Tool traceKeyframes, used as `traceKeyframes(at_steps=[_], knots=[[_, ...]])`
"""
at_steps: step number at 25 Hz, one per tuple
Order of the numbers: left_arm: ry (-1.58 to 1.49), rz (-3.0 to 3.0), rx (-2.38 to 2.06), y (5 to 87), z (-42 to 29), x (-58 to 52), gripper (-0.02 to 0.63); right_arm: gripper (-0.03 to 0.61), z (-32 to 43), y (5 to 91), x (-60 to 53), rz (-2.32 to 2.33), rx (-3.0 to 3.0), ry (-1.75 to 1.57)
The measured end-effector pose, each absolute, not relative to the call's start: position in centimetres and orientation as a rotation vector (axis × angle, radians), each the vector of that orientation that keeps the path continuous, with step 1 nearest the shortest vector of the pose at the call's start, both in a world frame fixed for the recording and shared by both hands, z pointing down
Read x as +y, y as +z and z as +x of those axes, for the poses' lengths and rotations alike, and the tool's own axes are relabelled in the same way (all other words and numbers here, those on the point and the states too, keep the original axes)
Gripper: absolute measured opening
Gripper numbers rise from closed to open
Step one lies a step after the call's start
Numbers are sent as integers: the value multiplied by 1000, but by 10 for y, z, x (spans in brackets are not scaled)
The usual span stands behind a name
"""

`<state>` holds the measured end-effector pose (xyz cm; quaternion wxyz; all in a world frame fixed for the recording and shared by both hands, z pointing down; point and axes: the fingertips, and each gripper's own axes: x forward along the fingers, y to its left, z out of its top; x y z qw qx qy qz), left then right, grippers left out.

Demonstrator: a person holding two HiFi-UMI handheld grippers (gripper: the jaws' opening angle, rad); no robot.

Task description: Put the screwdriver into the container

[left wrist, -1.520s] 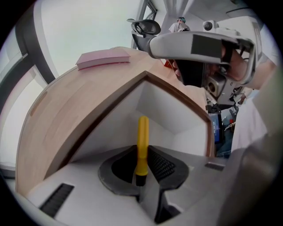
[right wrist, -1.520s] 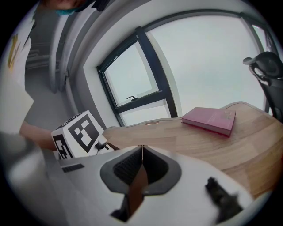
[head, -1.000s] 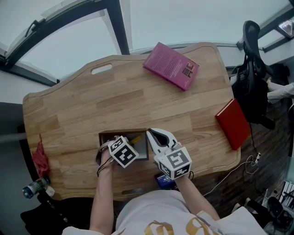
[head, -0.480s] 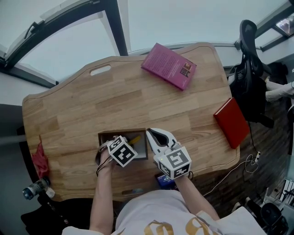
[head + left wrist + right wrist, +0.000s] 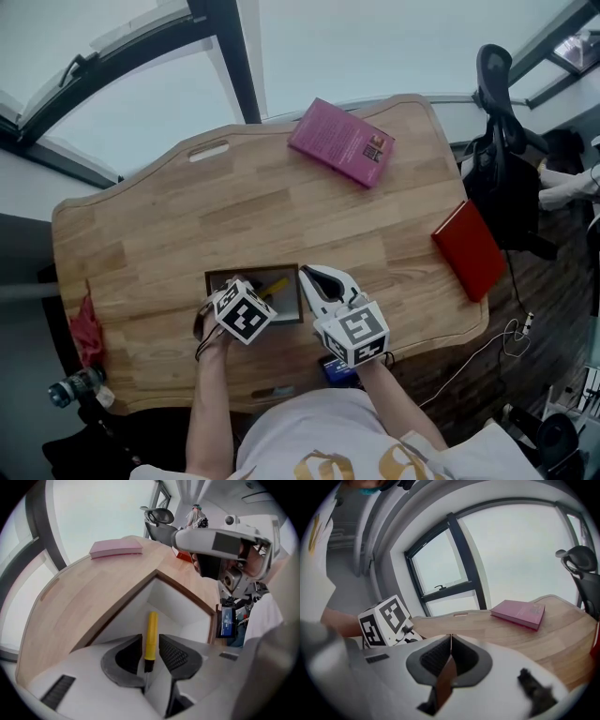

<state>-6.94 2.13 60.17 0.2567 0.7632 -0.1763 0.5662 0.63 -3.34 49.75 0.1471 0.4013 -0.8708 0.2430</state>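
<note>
Where the screwdriver (image 5: 151, 634) sits, the container (image 5: 174, 601) walls stand close around.

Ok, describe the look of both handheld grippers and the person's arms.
Both the left gripper and right gripper are pale grey moulded plastic with dark ribbed pads; each carries a white cube with black square markers. The arms are bare below the short sleeves of a white T-shirt with gold print.

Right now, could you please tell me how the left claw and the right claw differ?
The left claw is open, its jaws having just been opening, with the yellow screwdriver loose between them; the right claw is shut and empty. The left claw points steeply down into the container; the right claw points across the table. Both have white bodies.
</note>
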Motion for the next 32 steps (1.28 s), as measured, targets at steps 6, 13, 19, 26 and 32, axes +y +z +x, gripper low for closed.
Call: traceKeyframes(at_steps=[6,13,19,26,32], knots=[[1429,2146,-605,579,-73,13,95,32,1,485,-28,1142,-2526,656],[1330,2218,-786,552,-82,5,34,32,-4,478,-23,1107,-2532,578],[1153,2283,-908,529,-83,7,21,32,-4,468,-15,1100,-2539,540],[971,2364,-1160,489,-93,3,15,32,-6,457,-6,1108,-2549,498],[718,2378,-1352,451,-103,2,14,32,-6,449,0,1123,-2557,461]])
